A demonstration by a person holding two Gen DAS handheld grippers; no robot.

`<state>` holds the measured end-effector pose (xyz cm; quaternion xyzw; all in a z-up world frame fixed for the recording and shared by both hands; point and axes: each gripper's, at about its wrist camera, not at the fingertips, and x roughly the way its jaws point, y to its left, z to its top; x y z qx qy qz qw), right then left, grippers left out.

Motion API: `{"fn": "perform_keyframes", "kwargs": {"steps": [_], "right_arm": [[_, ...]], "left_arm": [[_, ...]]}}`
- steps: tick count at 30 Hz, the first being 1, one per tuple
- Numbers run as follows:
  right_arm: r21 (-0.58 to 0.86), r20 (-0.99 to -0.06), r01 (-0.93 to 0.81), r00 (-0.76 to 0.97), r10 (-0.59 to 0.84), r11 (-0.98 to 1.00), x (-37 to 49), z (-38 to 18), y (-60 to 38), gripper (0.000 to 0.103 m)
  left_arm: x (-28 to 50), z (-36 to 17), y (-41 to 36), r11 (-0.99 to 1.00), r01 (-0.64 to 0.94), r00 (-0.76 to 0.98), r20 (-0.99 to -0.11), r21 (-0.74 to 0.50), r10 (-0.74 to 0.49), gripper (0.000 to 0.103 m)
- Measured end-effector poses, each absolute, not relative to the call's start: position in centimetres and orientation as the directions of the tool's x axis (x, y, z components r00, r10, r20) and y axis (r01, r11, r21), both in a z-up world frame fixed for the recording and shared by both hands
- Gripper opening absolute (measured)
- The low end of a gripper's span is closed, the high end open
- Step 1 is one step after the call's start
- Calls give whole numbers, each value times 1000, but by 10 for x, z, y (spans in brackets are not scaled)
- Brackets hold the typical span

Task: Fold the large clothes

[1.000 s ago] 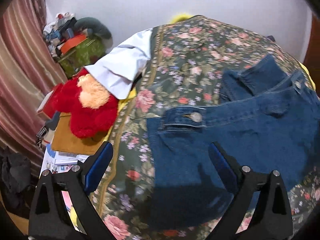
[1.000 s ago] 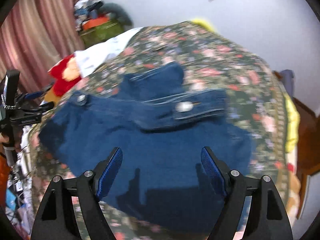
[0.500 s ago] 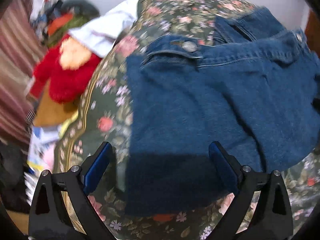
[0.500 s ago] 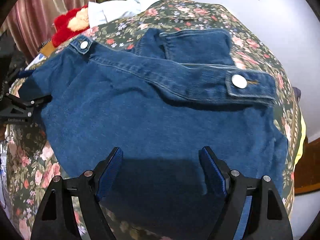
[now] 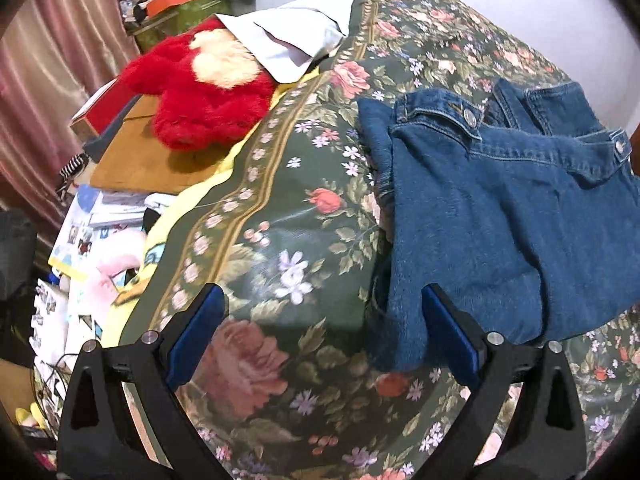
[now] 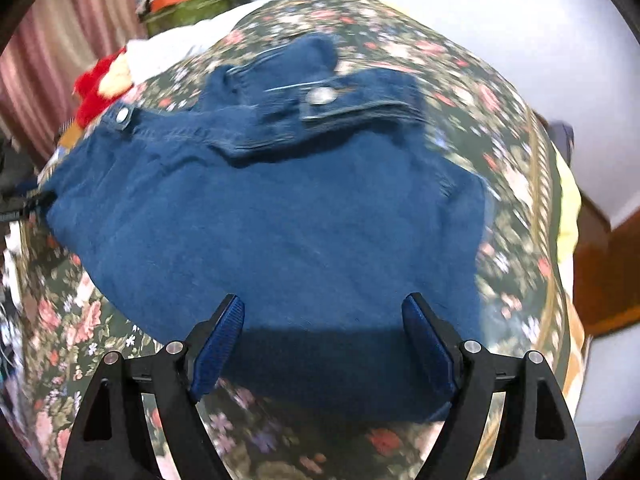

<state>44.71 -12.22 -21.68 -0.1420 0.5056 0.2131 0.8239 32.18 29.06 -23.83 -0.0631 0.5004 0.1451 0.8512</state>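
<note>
A folded blue denim jacket (image 5: 500,208) lies on a bed with a green floral bedspread (image 5: 288,208). In the left wrist view it sits at the right, with its near left corner by my right finger. My left gripper (image 5: 324,320) is open and empty over the bedspread, left of the jacket. In the right wrist view the jacket (image 6: 280,216) fills the middle, with metal buttons showing on its cuffs. My right gripper (image 6: 322,332) is open and empty above the jacket's near edge.
A red plush toy (image 5: 204,92) and a white pillow (image 5: 288,36) lie at the bed's left side. Boxes, papers and clutter (image 5: 92,216) sit beside the bed on the left, before a pink curtain (image 5: 48,60). A wooden piece of furniture (image 6: 608,264) stands right of the bed.
My left gripper has swung left, off the jacket and over bare bedspread. My right gripper has pulled back, so the jacket looks smaller and farther away. Both stay open.
</note>
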Motion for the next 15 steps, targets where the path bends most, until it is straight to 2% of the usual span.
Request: {"fn": "perform_keyframes", "kwargs": {"steps": [6, 15], "right_arm": [[-19, -894, -451, 407, 187, 892, 443, -200, -137, 81], [-67, -833, -469, 512, 209, 881, 418, -163, -115, 81]], "left_arm": [[306, -213, 294, 930, -362, 492, -837, 54, 240, 100], [277, -184, 274, 923, -378, 602, -776, -69, 188, 100]]}}
